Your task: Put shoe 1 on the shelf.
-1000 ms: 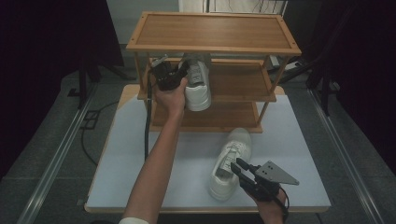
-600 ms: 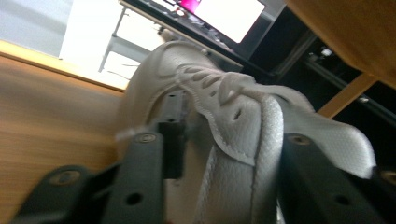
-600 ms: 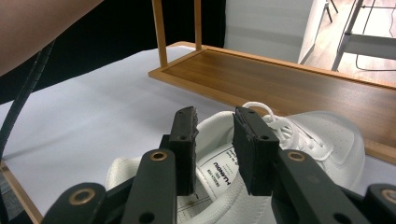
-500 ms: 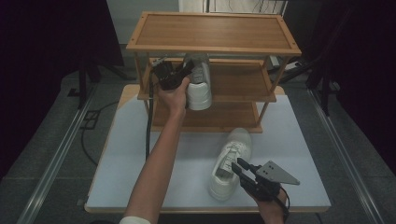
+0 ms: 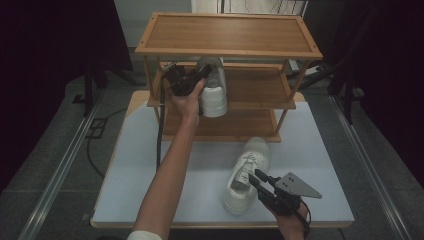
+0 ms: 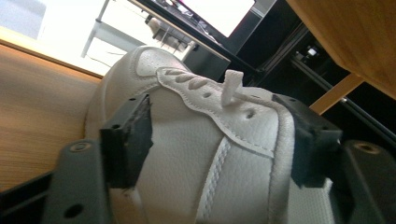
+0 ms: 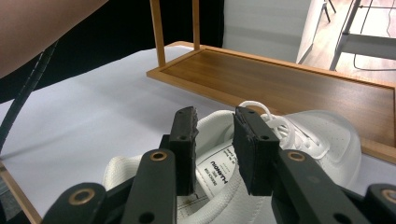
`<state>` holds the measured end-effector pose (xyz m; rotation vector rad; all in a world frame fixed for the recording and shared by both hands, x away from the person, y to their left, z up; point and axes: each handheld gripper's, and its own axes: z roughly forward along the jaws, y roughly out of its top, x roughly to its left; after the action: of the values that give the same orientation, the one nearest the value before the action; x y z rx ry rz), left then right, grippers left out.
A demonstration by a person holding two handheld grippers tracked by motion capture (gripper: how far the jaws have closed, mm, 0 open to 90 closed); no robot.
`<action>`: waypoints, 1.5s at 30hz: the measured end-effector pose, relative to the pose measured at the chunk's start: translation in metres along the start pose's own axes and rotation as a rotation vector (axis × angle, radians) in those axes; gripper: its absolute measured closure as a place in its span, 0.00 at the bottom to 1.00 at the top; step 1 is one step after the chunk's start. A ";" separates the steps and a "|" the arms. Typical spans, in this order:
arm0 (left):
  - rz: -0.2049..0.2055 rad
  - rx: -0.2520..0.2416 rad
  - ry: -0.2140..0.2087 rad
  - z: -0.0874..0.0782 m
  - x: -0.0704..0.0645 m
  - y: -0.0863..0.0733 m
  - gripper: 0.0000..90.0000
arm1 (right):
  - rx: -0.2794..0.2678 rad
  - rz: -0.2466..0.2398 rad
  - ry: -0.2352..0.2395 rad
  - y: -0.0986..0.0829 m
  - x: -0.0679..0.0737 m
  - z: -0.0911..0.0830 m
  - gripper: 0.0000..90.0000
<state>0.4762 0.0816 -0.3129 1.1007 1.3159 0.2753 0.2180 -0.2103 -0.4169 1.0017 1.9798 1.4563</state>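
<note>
My left gripper [image 5: 196, 76] clamps one white sneaker [image 5: 214, 90] across its upper, steadying it on the middle shelf [image 5: 255, 86], while my right gripper [image 5: 258, 178] hovers, jaws slightly parted, over the second sneaker [image 5: 247, 172] on the table [image 5: 125, 165].

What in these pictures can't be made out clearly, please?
- Held sneaker, left gripper view: heel cut off by the bottom edge.
- Table sneaker, high view: insole label too small to read.
- Right gripper, right gripper view: its jaws hide part of that label.
- Bottom shelf, high view: the rear hidden under the middle shelf.
</note>
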 end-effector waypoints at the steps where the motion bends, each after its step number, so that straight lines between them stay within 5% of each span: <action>1: 0.010 0.010 0.004 0.000 0.001 0.000 0.32 | 0.001 0.000 0.000 0.000 0.000 0.000 0.77; 3: 0.005 -0.003 0.017 0.000 -0.001 0.000 0.28 | 0.002 -0.002 0.000 0.000 0.000 0.000 0.77; 9: 0.091 0.021 0.061 -0.003 -0.005 0.001 0.23 | 0.005 -0.005 -0.001 0.000 0.001 0.001 0.77; 20: 0.159 -0.043 0.103 -0.008 -0.012 -0.001 0.25 | 0.004 -0.006 -0.001 0.000 0.001 0.001 0.77; 34: 0.190 -0.002 0.109 -0.005 -0.016 0.001 0.20 | 0.004 -0.002 -0.003 0.000 0.000 0.000 0.77; 45: 0.219 -0.051 0.131 -0.007 -0.022 -0.002 0.25 | 0.007 -0.003 -0.002 0.000 -0.001 0.000 0.77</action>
<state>0.4625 0.0688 -0.2994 1.2006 1.2966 0.5488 0.2186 -0.2107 -0.4172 1.0020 1.9855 1.4473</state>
